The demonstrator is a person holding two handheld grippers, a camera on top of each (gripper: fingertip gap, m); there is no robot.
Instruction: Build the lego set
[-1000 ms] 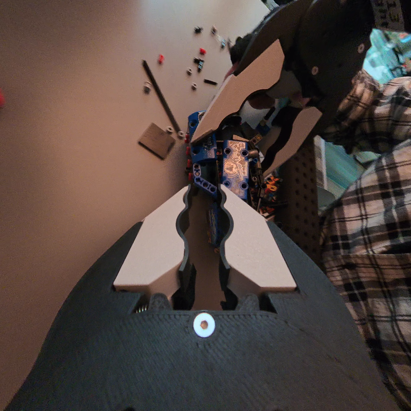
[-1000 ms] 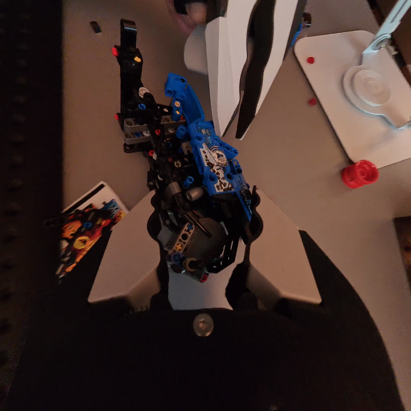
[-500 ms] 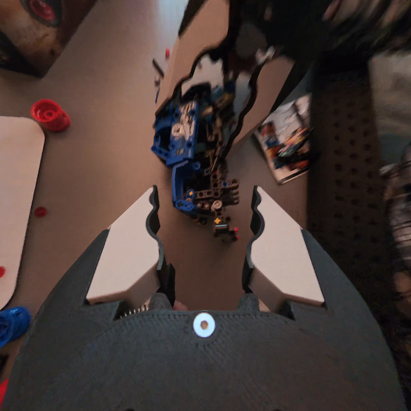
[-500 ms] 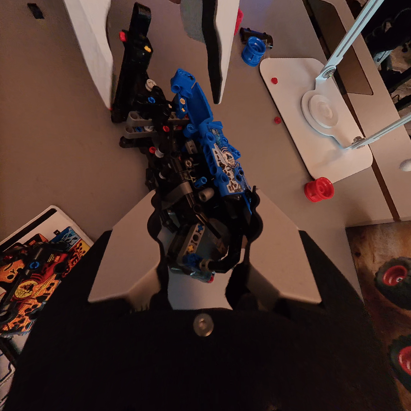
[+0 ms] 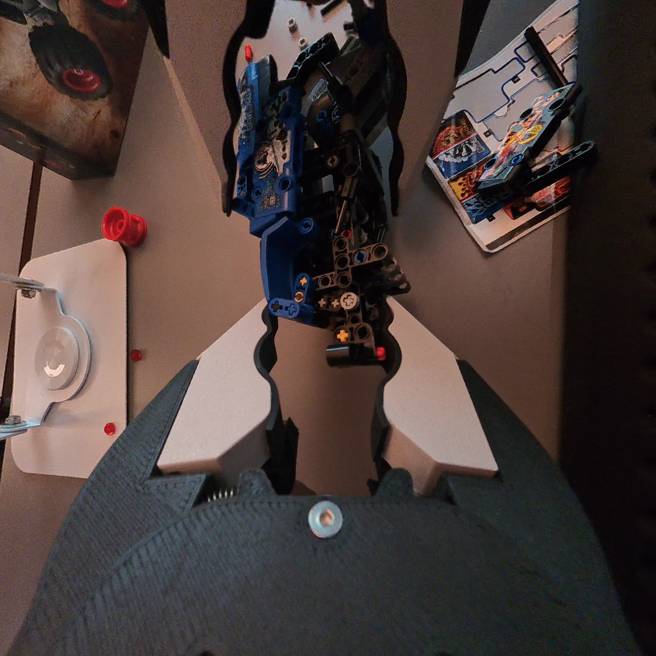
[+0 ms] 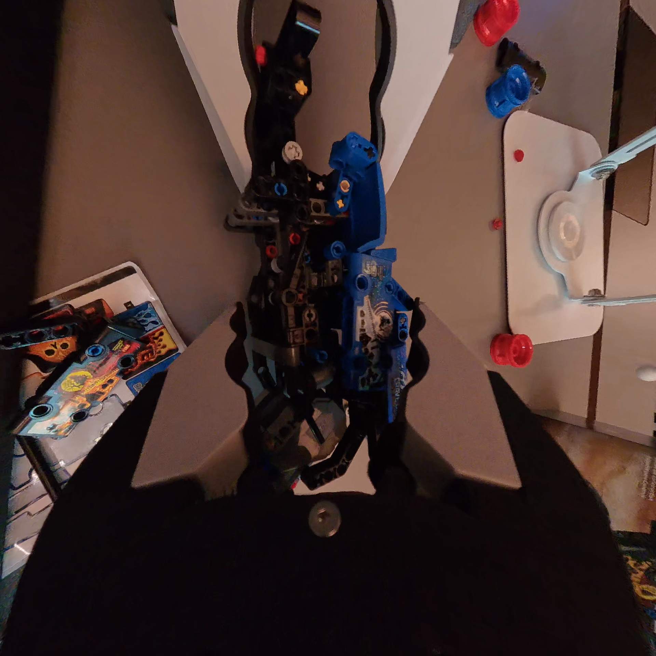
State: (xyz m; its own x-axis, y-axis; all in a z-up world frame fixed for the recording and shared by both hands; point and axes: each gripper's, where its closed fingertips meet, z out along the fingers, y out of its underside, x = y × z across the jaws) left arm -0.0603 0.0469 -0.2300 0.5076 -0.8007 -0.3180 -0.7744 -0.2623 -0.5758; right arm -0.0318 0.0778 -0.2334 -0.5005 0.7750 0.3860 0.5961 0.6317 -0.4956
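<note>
judging the blue-and-black lego model (image 6: 319, 284) as light but fragile: rigid along its pinned beams, likely to pop apart at thin protruding bits if squeezed or twisted. best taking hold across the thick middle frame or the blue panel, not the slim black arm (image 6: 284, 71) or the small end pieces.

showing a technic-style build, a printed blue side panel (image 5: 266, 156) and a curved blue fairing along one flank, black liftarms and grey axles packed beside it, with yellow, red and blue pin ends dotted about. lying lengthwise over the tan counter (image 5: 177, 198), between the two grippers.

right gripper (image 6: 324, 319) clamping the thick rear of the model, jaws pressed on the black frame one side and the blue panel the other. left gripper (image 5: 328, 319) spread wide, jaws straddling the narrow black end without visibly pinching it.

lying nearby: a sticker sheet (image 5: 497, 149) with a loose printed panel (image 5: 525, 135) on top, a red wheel hub (image 5: 124, 227) by a white stand base (image 5: 88, 319), a blue wheel hub (image 6: 507, 92) farther along.
</note>
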